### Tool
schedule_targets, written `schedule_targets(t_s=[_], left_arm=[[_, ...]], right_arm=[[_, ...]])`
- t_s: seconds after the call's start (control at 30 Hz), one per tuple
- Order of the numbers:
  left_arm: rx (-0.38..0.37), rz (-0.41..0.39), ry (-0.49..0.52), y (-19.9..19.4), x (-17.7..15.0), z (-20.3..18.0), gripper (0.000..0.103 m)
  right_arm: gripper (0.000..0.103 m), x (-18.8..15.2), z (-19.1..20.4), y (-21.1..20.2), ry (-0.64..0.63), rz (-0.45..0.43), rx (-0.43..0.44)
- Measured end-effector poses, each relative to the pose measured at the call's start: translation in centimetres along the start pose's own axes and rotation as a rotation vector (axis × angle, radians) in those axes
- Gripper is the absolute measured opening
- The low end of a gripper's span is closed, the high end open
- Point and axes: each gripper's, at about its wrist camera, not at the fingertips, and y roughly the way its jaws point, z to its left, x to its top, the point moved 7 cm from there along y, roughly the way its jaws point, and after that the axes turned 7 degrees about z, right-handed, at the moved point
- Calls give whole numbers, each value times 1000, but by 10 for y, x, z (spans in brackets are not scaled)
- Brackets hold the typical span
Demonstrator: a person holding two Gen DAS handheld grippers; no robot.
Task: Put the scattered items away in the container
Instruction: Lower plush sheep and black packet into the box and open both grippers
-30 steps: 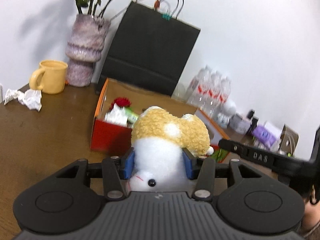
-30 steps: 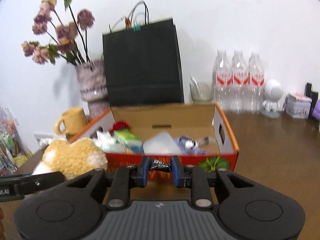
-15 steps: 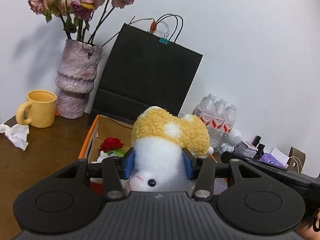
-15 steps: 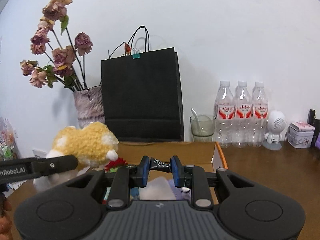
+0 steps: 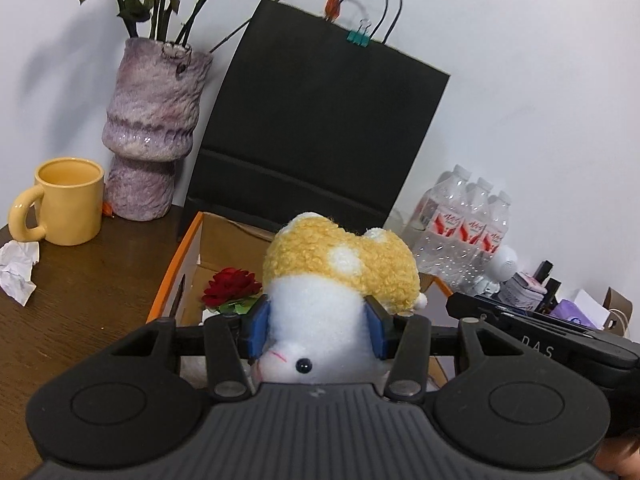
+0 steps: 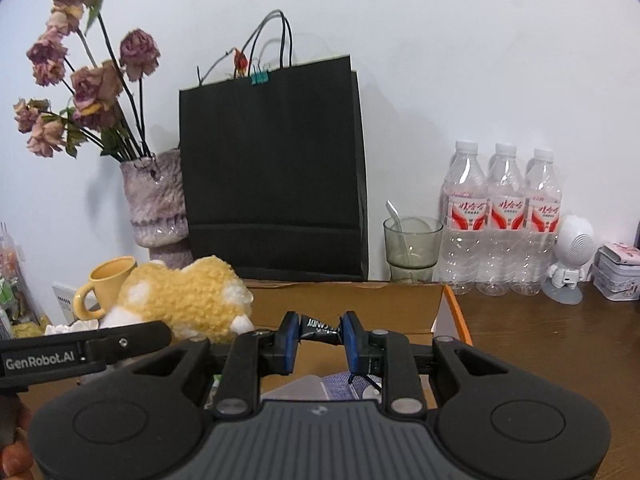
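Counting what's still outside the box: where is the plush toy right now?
In the left wrist view the plush toy is clamped in the left gripper, held above the orange box, beside the red rose.

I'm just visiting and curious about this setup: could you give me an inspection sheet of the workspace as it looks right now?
Surface: brown wooden table.
Job's things: plush toy and candy wrapper, both held over the open cardboard box; red flower inside it.
Clutter: crumpled paper, yellow mug, vase, black bag, glass, water bottles.
Grippers: left gripper shut on plush toy; right gripper shut on candy wrapper.
Cables: nothing seen.
Surroundings: white wall.
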Motion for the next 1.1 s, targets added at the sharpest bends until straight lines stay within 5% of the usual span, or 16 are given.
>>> schedule_targets(t_s=[0.4,0.43,0.47,0.5,0.53,0.67,1.1], left_arm=[[20,78,-12,43,-1,9,52],[29,83,-4,45,-1,8,63],[47,83,2,45,-1,8,88],[75,75,8,44,0,8,101],[107,58,16,41,1,8,103],[191,27,78,36,3,6,103],[219,63,70,40,-1,13,103]], right_arm=[[24,1,-11,43,5,80,-28],[32,0,-11,46,7,89,-29],[58,-1,-13,49,11,99,-34],[75,-2,-14,51,12,110,-44],[102,-3,-15,53,7,116,-54],[103,-5,-21,54,18,138,-74],[103,-7,-20,52,18,160,-67]])
